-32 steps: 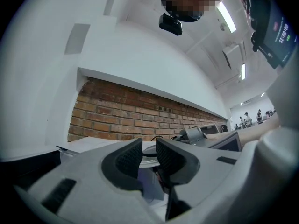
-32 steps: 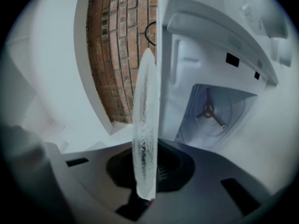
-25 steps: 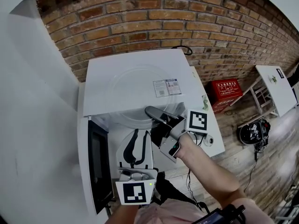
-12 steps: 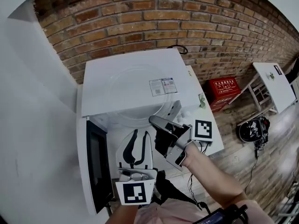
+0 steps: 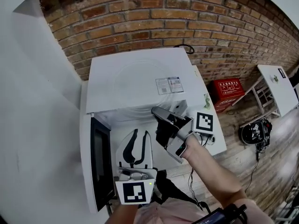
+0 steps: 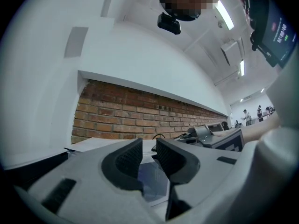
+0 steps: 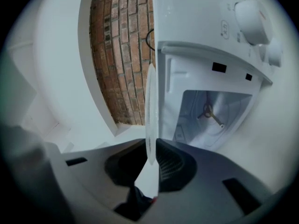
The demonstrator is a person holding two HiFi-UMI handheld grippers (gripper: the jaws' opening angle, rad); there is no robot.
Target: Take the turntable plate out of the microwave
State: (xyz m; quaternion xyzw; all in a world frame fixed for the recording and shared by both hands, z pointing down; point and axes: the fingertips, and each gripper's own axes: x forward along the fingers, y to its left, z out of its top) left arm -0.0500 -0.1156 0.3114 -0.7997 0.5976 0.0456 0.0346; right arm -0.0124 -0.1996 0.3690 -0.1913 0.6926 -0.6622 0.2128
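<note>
The clear glass turntable plate (image 5: 140, 90) hovers level over the white microwave's top (image 5: 105, 69); the right gripper view shows it edge-on (image 7: 150, 111). My right gripper (image 5: 159, 121) holds its near right rim. Its jaws (image 7: 149, 160) are closing with the rim between the pads. In front of the open cavity, my left gripper (image 5: 140, 133) points toward the plate's near rim with its jaws apart. A bit of glass shows in the gap (image 6: 149, 153), with no pad pressing on it. The cavity (image 7: 219, 125) holds only the roller hub (image 7: 209, 111).
The microwave door (image 5: 96, 162) hangs open at the left beside a white wall. Its knobs (image 7: 252, 17) sit on the right panel. A brick wall runs behind. To the right are a red crate (image 5: 224, 88), a white table (image 5: 275, 85) and a black device (image 5: 254, 132) on the floor.
The head view has shifted a little. Both grippers and the plate keep about the same places.
</note>
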